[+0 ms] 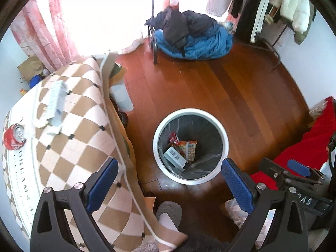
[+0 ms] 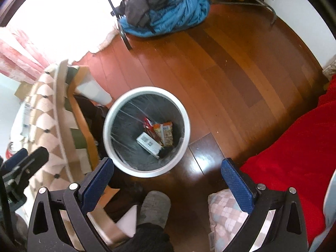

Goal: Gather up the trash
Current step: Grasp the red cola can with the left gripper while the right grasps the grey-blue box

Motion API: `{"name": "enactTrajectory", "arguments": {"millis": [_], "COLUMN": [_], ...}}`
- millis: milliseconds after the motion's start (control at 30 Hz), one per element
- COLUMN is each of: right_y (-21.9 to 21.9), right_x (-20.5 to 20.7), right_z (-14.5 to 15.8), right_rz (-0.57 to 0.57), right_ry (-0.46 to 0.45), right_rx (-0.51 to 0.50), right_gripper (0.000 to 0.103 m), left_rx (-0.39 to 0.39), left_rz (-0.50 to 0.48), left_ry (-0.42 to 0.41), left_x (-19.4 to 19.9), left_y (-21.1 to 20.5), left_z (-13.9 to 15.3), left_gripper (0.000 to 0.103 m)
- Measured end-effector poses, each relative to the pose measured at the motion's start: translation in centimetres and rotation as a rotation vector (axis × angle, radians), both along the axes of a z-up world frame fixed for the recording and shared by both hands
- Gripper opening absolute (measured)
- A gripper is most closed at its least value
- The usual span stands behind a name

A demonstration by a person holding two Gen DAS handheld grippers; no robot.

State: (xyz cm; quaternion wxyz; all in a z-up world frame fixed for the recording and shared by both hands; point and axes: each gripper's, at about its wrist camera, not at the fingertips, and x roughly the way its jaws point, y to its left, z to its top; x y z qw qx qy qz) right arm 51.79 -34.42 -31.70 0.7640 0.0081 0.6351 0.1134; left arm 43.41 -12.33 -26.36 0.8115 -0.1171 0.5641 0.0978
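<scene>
A white-rimmed trash bin (image 1: pixel 224 135) with a dark liner stands on the wooden floor; it also shows in the right wrist view (image 2: pixel 109 113). Inside lie a white barcoded box (image 1: pixel 175 157), an orange snack packet (image 1: pixel 190 147) and a red wrapper (image 1: pixel 173 137). On the checkered table (image 1: pixel 84 130) lie a red soda can (image 1: pixel 14 136) and a crumpled white packet (image 1: pixel 55 100). My left gripper (image 1: pixel 170 180) is open and empty, above the bin's near rim. My right gripper (image 2: pixel 168 178) is open and empty, just nearer than the bin.
A blue and dark clothes pile (image 1: pixel 193 35) lies at the far side by a black rack leg (image 1: pixel 155 48). A red blanket (image 2: pixel 294 151) lies at the right. A grey slipper (image 2: pixel 155 208) is below. Pink curtains (image 1: pixel 42 33) hang at far left.
</scene>
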Motion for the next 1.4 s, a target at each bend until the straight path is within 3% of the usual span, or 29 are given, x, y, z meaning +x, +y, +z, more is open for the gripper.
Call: {"name": "enactTrajectory", "arguments": {"millis": [100, 267, 467, 667, 767, 867, 933, 967, 1100, 1200, 1233, 1367, 1400], "right_y": [0.5, 4.0, 15.2, 29.8, 36.8, 41.1, 43.4, 44.3, 47.1, 48.4, 48.9, 49.7, 49.9], "right_x": [-0.8, -2.1, -3.7, -4.6, -4.2, -3.6, -3.0, -2.7, -1.6, -1.2, -1.1, -1.0, -1.0], "right_z": [3.2, 8.5, 11.5, 8.3, 5.3, 3.0, 1.3, 0.6, -2.1, -3.5, -3.8, -4.6, -4.7], "right_rz": [-0.010, 0.018, 0.168, 0.303, 0.342, 0.358, 0.365, 0.365, 0.365, 0.366, 0.367, 0.373, 0.377], "right_ry": [-0.028, -0.073, -0.081, -0.011, 0.035, 0.046, 0.057, 0.064, 0.094, 0.107, 0.110, 0.105, 0.105], "right_rx": [0.046, 0.129, 0.188, 0.202, 0.185, 0.153, 0.131, 0.122, 0.086, 0.063, 0.059, 0.045, 0.043], "right_gripper": [0.103, 0.103, 0.103, 0.103, 0.103, 0.102, 0.084, 0.080, 0.080, 0.080, 0.080, 0.079, 0.074], "left_rx": [-0.015, -0.010, 0.003, -0.044, -0.114, -0.241, -0.319, -0.348, -0.454, -0.483, -0.470, -0.379, -0.338], "left_rz": [0.034, 0.160, 0.385, 0.618, 0.744, 0.822, 0.853, 0.860, 0.882, 0.886, 0.884, 0.839, 0.803], "left_ry": [-0.047, -0.121, -0.105, -0.067, -0.055, -0.065, -0.074, -0.083, -0.113, -0.140, -0.145, -0.136, -0.131], "left_x": [-1.9, -5.7, -11.3, -17.6, -20.0, -21.0, -21.1, -21.0, -19.9, -18.2, -17.7, -14.9, -14.0], "left_y": [2.1, 9.7, 22.5, 34.7, 39.4, 42.3, 43.8, 44.3, 45.7, 46.7, 46.9, 47.2, 47.1], "left_z": [2.9, 6.8, 6.1, 1.2, -2.0, -5.1, -7.0, -7.5, -9.6, -10.1, -9.8, -8.7, -8.3], "left_gripper": [0.101, 0.101, 0.101, 0.101, 0.100, 0.099, 0.099, 0.099, 0.098, 0.088, 0.080, 0.046, 0.044]}}
